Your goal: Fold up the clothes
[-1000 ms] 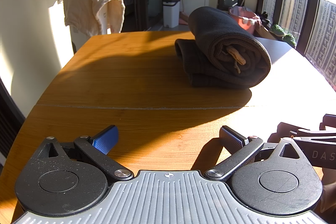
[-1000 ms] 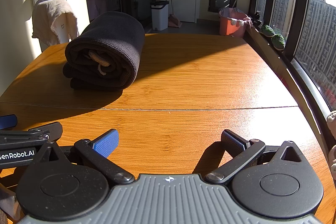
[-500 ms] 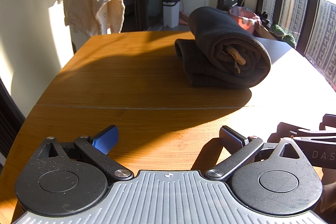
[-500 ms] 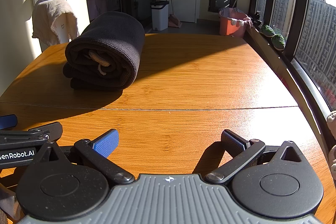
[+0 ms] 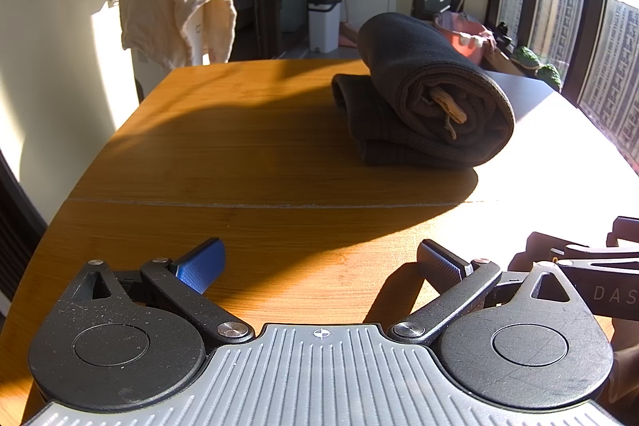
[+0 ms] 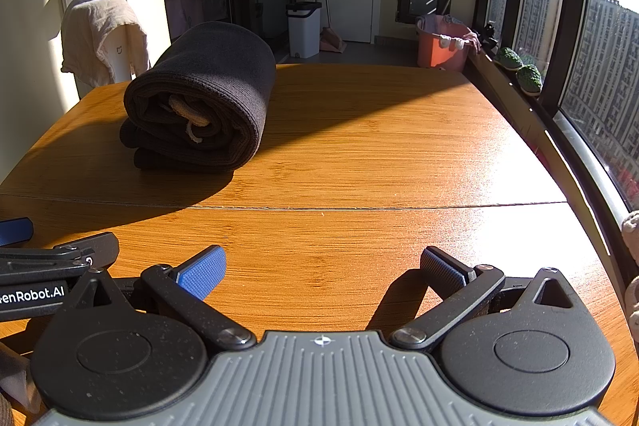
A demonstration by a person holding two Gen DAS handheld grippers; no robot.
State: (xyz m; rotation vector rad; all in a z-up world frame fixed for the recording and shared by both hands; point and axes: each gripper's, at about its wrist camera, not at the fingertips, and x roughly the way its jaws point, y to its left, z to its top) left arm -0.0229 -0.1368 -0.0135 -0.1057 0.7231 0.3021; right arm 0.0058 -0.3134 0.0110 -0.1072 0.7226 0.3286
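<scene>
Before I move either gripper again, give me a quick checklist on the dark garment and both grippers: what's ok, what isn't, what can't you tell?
1. Left gripper open and empty: ok, fingers spread, only bare wood between them.
2. Right gripper open and empty: ok, same stance.
3. Dark garment folded into a bundle: ok, it sits as a compact roll on the wooden table, touching neither gripper.
4. Drawstring tucked in: not ok, a light cord end shows at the open end of the roll.
5. More clothes to fold on the table: cannot tell; none shows in either view, and the pale cloth hangs off the table.
6. Path to the bundle clear: ok, nothing lies between.
</scene>
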